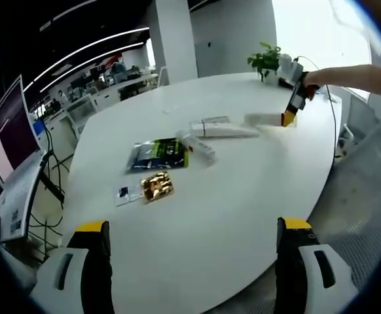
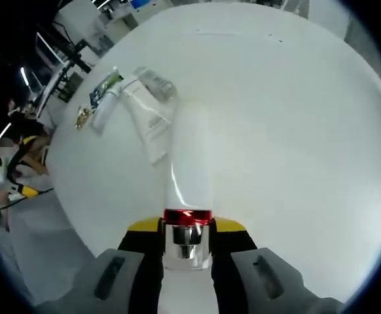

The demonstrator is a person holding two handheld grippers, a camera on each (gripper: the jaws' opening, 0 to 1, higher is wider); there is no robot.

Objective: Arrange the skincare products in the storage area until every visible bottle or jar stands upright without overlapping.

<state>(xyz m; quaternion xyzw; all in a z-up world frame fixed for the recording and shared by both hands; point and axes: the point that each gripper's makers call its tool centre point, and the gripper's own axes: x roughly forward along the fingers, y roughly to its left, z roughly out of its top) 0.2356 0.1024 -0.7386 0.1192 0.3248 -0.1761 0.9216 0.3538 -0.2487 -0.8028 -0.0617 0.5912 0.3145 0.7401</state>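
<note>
The big round white worktop [image 1: 197, 216] carries a few skincare things near its middle; in the left gripper view the left gripper [image 1: 194, 245] hangs over the near edge with its two yellow-tipped black fingers [image 1: 93, 252] spread wide apart and nothing between them.

Far across the worktop the right gripper [image 1: 294, 104] shows, held by a person's bare arm [image 1: 361, 77]; it reaches down toward a long white bottle with a red band and a shiny silver cap [image 1: 264, 120] that lies flat on the worktop.

In the right gripper view the right gripper [image 2: 187, 239] has its fingers [image 2: 141, 242] closed in on the silver cap end of that same bottle [image 2: 190, 170]; the bottle sticks out straight ahead and lies on the white top.

Beyond it lie a flat white tube with small print [image 2: 150, 124] and a slim white box [image 2: 105, 108]; a clear-capped little item [image 2: 154, 82] sits just beside the tube.

In the left gripper view a dark green shiny packet [image 1: 158, 154] lies flat; near it sit a small gold foil packet [image 1: 156, 186] and a small clear sachet [image 1: 126, 193]; all of these lie down, none stands up.

A small green plant [image 1: 265, 60] stands at the far edge of the worktop.
</note>
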